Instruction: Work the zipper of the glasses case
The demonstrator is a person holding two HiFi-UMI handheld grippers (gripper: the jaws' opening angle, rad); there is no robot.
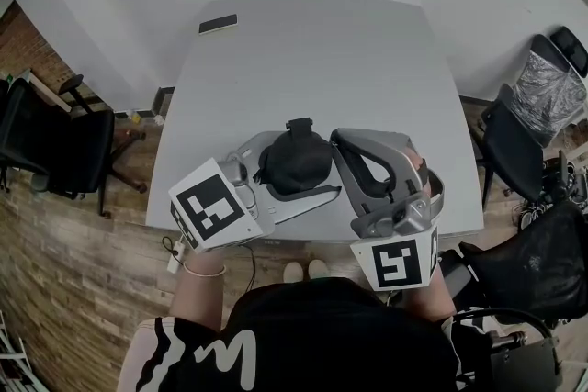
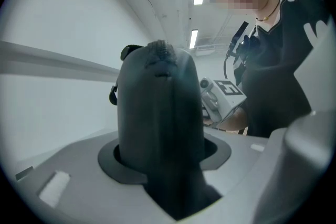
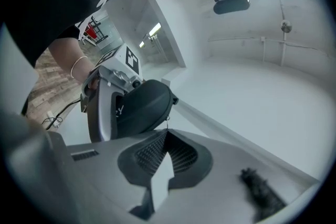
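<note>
Left tool [image 2: 163, 165] clamped the black domed glasses case [image 1: 296, 159]; right tool [image 3: 165, 136], tips together, pinched its small zipper pull [image 3: 166, 119]; unzipping apparently not yet begun.

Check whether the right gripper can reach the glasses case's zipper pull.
Likely yes: the zipper pull sits right in the closed tips of the right gripper, with nothing in the way.

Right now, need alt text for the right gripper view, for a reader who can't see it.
The right tool has its tips closed on what looks like the zipper pull of a black glasses case. The left tool clamps the case from the left, with a white table beyond and a person's wrist behind.
</note>
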